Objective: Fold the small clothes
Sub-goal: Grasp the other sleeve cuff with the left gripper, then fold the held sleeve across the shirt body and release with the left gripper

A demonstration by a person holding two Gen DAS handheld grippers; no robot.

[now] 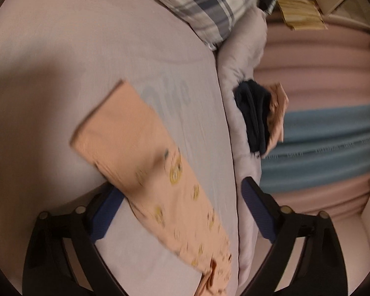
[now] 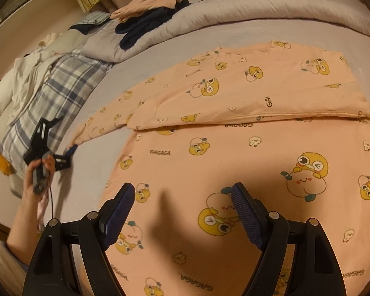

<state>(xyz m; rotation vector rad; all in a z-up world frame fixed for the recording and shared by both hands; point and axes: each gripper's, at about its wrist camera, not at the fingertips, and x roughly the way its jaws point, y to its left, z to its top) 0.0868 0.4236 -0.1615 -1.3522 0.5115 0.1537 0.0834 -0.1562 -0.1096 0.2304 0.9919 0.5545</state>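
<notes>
A peach shirt with yellow cartoon prints point(image 2: 234, 153) lies flat on the lilac bed sheet point(image 2: 175, 42), one side folded over along a hem. Its long sleeve point(image 1: 140, 153) stretches out to the left; in the left wrist view it runs between my fingers. My left gripper point(image 1: 182, 197) is open, its left pad point(image 1: 106, 212) partly under the sleeve's edge. It also shows in the right wrist view point(image 2: 61, 157) at the sleeve cuff. My right gripper point(image 2: 183, 212) is open and empty above the shirt's body.
A plaid pillow point(image 2: 51, 93) and white cloths point(image 2: 17, 86) lie at the bed's left. A grey quilt point(image 2: 234, 7) rims the far side, with a pile of navy and peach clothes point(image 2: 145, 22) on it. Pink and blue curtains point(image 1: 320, 123) hang beyond the bed.
</notes>
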